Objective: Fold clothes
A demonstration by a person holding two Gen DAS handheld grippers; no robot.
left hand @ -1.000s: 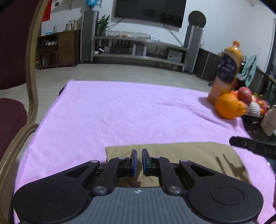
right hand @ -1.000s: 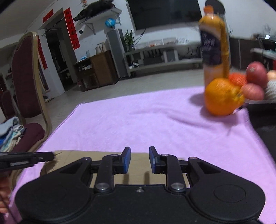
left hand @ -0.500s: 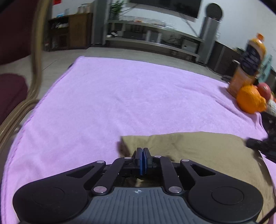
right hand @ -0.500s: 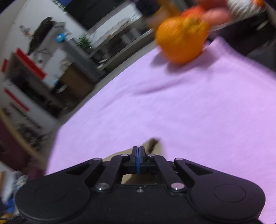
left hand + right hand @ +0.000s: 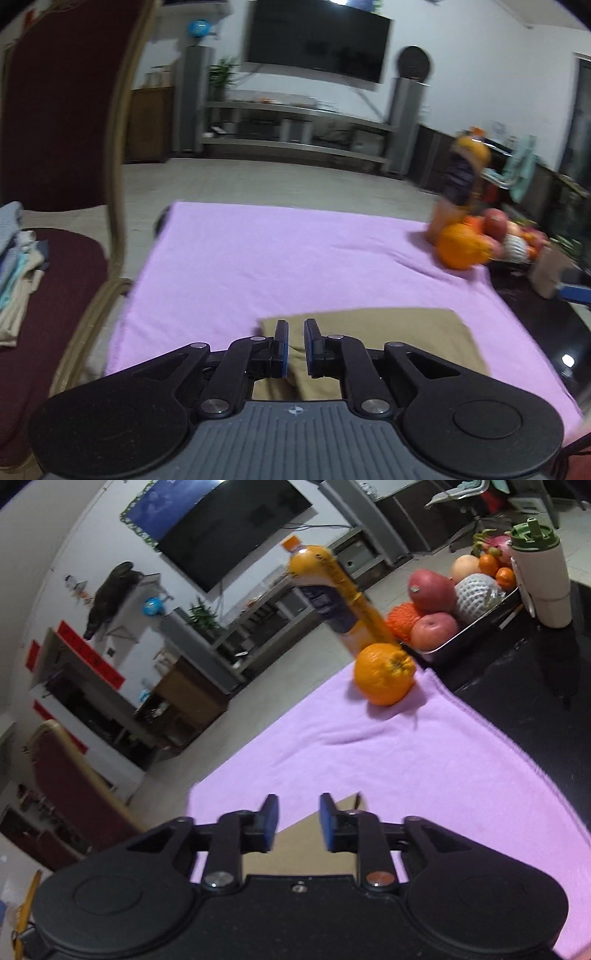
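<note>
A folded khaki garment [image 5: 388, 332] lies flat on the purple towel [image 5: 295, 254], near its front edge. My left gripper [image 5: 296, 332] hovers over the garment's left end, its jaws a narrow gap apart with nothing between them. In the right wrist view, my right gripper [image 5: 298, 812] hangs tilted above the garment's corner [image 5: 303, 849]. Its jaws are opening and nothing is between the pads. The blue tip of the right gripper [image 5: 576, 291] shows at the right edge of the left wrist view.
An orange [image 5: 384, 674], a juice bottle [image 5: 332, 602] and a metal tray [image 5: 476, 622] of fruit stand at the towel's far right corner, with a lidded cup [image 5: 543, 576] beside them. A chair [image 5: 55, 295] at the left holds a stack of folded clothes [image 5: 14, 273].
Half a second ago both grippers were shut low at the garment. Both now stand apart from it, jaws parted, higher and further back. The right gripper has rolled.
</note>
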